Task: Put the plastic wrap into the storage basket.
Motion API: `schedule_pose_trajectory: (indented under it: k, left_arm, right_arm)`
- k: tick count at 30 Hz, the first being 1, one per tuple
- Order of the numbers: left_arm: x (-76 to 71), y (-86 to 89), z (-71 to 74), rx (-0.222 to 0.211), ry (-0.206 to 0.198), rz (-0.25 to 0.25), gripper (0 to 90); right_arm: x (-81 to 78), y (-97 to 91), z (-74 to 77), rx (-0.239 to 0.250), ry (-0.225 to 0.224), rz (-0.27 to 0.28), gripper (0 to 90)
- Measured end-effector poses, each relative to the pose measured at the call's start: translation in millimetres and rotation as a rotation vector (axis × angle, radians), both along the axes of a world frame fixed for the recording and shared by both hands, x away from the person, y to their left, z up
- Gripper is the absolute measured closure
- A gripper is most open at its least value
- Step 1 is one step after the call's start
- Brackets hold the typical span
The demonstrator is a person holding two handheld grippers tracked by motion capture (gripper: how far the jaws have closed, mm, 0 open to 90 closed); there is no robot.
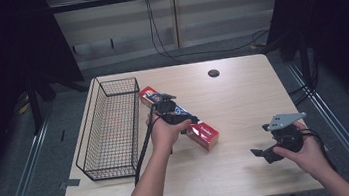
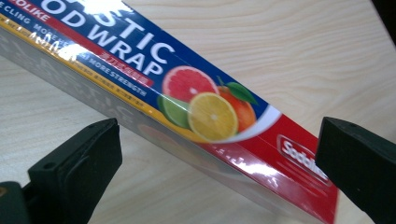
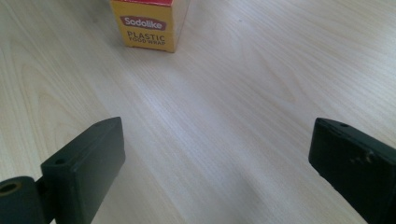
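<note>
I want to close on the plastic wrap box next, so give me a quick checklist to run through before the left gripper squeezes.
1. Left gripper jaws wide open: ok.
2. Plastic wrap box between the jaws, pads not yet pressing: ok.
3. Box lying flat on the table: ok.
4. Box square to the jaws: not ok, it runs diagonally across the left gripper view.
5. Right gripper open and apart from the box: ok.
6. Wire basket has room inside: ok.
</note>
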State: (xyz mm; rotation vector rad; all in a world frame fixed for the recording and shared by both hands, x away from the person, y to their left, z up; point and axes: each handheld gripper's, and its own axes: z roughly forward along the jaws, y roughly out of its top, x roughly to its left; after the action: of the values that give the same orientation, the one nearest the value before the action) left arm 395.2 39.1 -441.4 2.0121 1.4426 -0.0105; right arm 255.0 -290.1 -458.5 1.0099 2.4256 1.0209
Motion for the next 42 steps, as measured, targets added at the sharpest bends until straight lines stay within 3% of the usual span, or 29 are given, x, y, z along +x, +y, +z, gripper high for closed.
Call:
schedule_pose_trajectory:
  k: [4,12,21,31,42]
  left_arm:
    - [9.2,-3.1,-3.5,0.021,0.019,0.044,2.0]
    - [20.5,-7.7,-8.7,0.049,0.016,0.085,1.8]
    - [31.3,-7.3,-13.0,0.045,0.022,0.185,0.4]
    - [33.7,-11.9,-18.0,0.061,0.032,0.235,0.2]
    - [36.6,-12.1,-21.7,0.071,0.039,0.249,0.0]
  right_arm:
    - [0.2,0.7,0.0,0.003,0.006,0.0,3.4]
    - [-0.1,1.1,-0.2,0.0,0.001,0.002,3.5]
    - [0.3,1.5,0.3,0.006,-0.006,0.008,3.5]
    - [0.3,1.7,0.1,0.01,-0.006,0.01,3.5]
    - [-0.1,2.2,0.5,0.018,-0.01,0.012,3.4]
